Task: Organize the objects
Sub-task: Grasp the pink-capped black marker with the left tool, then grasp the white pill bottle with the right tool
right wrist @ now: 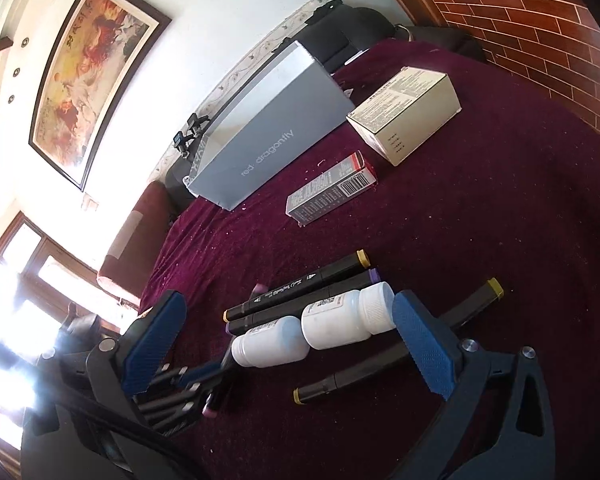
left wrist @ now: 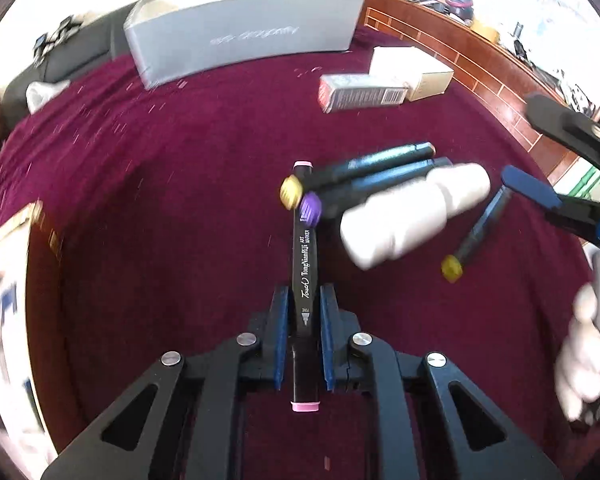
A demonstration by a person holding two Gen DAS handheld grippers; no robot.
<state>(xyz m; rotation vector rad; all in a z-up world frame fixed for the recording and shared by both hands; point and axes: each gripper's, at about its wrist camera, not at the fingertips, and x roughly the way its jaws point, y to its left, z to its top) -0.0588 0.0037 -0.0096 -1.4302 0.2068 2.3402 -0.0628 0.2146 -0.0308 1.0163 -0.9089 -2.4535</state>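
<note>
A: Left wrist view: the left claw (left wrist: 304, 320) pinches a pink-capped marker (left wrist: 306, 264) over the maroon cloth (left wrist: 160, 200).

B: The right claw (right wrist: 284, 344) stands spread wide, two white bottles (right wrist: 308, 332) lying between its pads beside more markers (right wrist: 300, 292).

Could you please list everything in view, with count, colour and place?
Grey box: one, back of the maroon cloth.
Cream box: one, right of the grey box.
Carton: one, grey and red, mid-cloth.
Markers: four, black; pink-capped one gripped, three lying by the bottles.
Bottles: two, white, lying end to end.
Painting: one, framed, on the wall.
Left gripper: shut on the pink-capped marker.
Right gripper: open, above the bottles.
</note>
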